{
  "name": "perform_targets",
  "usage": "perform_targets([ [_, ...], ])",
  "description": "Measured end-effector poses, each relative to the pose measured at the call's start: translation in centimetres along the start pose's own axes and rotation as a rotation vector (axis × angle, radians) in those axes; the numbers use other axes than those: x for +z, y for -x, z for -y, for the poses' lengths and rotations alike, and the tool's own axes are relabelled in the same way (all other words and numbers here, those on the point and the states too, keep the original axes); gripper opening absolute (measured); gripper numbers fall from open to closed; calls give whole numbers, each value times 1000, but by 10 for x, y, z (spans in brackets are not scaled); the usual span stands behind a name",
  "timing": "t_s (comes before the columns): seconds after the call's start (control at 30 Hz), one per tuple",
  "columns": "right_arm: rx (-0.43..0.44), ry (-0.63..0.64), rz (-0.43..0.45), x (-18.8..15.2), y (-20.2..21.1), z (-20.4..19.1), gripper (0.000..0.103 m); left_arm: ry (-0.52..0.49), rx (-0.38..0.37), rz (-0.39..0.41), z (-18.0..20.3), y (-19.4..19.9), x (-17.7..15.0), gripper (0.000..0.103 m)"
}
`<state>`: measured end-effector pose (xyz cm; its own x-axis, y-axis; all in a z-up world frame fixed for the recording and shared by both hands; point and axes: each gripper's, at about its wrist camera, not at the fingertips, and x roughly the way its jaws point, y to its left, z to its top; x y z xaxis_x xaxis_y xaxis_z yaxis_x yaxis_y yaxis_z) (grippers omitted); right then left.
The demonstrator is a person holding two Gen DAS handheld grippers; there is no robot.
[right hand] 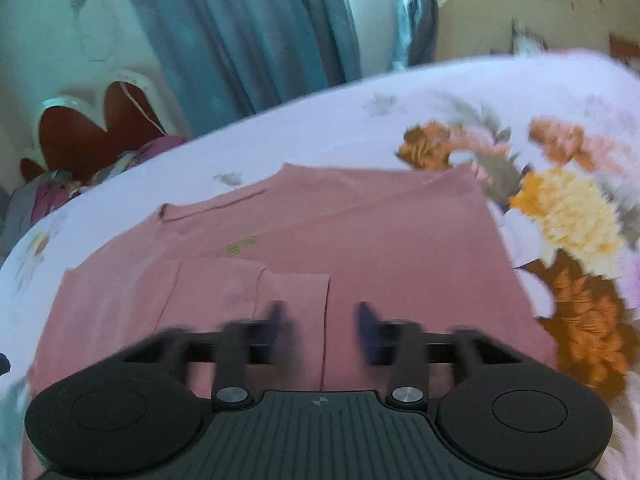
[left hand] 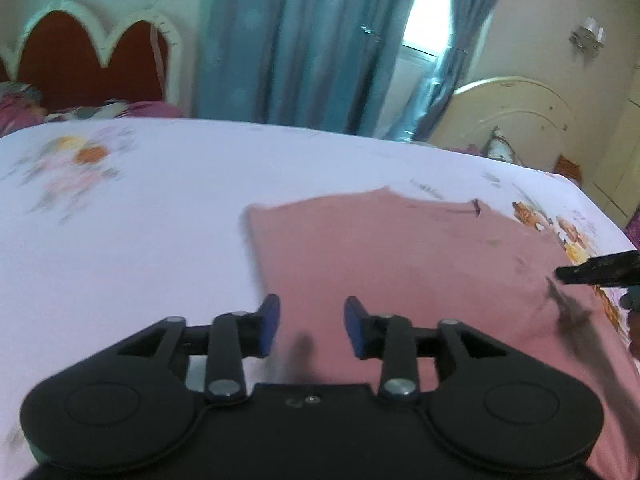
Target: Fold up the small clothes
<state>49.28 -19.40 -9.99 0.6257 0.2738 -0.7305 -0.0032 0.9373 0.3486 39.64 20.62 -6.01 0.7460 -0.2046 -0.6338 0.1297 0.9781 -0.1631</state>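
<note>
A small pink garment [left hand: 400, 264] lies flat on the flowered bedsheet [left hand: 140, 220]. My left gripper [left hand: 312, 326] hovers over its near left edge, jaws apart, nothing between the blue pads [left hand: 269, 326]. In the right wrist view the same pink garment [right hand: 360, 240] shows a sleeve folded in over the body and a small green label. My right gripper [right hand: 323, 328] hangs above its near middle, blurred, jaws apart and empty. A dark fingertip of the right gripper [left hand: 596, 270] pokes in at the right edge of the left wrist view.
A red headboard [left hand: 80, 60] with a cream scalloped frame and pillows [left hand: 24, 108] stands at the bed's far left. Blue curtains [left hand: 300, 40] hang behind the bed. A cream arched board [left hand: 512, 116] stands at the far right. Orange and yellow flower prints [right hand: 560, 208] lie right of the garment.
</note>
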Motion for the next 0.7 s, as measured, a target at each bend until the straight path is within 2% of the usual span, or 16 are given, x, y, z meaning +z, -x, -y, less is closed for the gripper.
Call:
perform_targets([
  [0.03, 1, 15, -11, 4, -9, -4, 14, -18, -14, 3, 7, -18, 7, 42],
  [0.1, -2, 77, -34, 8, -25, -16, 14, -26, -29, -10, 16, -50, 14, 52],
  [0.17, -69, 159, -30, 6, -36, -20, 14, -68, -15, -30, 21, -81, 17, 64],
  [0.23, -105, 124, -18, 9, -38, -7, 14, -97, 94, -91, 17, -103, 15, 58],
  [0.27, -116, 110, -20, 13, -36, -5, 14, -83, 107, -73, 12, -102, 15, 59],
  [0.33, -145, 167, 25, 16, -26, -18, 14, -49, 129, -72, 13, -96, 20, 58],
  [0.4, -81, 216, 34, 16, -27, -41, 15, -42, 100, -43, 32, -95, 23, 65],
  [0.5, -11, 253, -9, 7, -43, -74, 15, -75, 31, -45, 75, -105, 23, 67],
  [0.6, -13, 308, -37, -5, -57, -96, 15, -111, 53, -73, 104, -119, 19, 69],
  [0.63, -32, 330, -29, -7, -58, -98, 23, -115, 65, -89, 107, -123, 16, 69],
  [0.67, -55, 342, -19, -8, -57, -98, 44, -118, 82, -100, 106, -126, 14, 70],
  [0.7, -60, 343, -12, -8, -55, -93, 46, -121, 92, -99, 103, -123, 12, 73],
])
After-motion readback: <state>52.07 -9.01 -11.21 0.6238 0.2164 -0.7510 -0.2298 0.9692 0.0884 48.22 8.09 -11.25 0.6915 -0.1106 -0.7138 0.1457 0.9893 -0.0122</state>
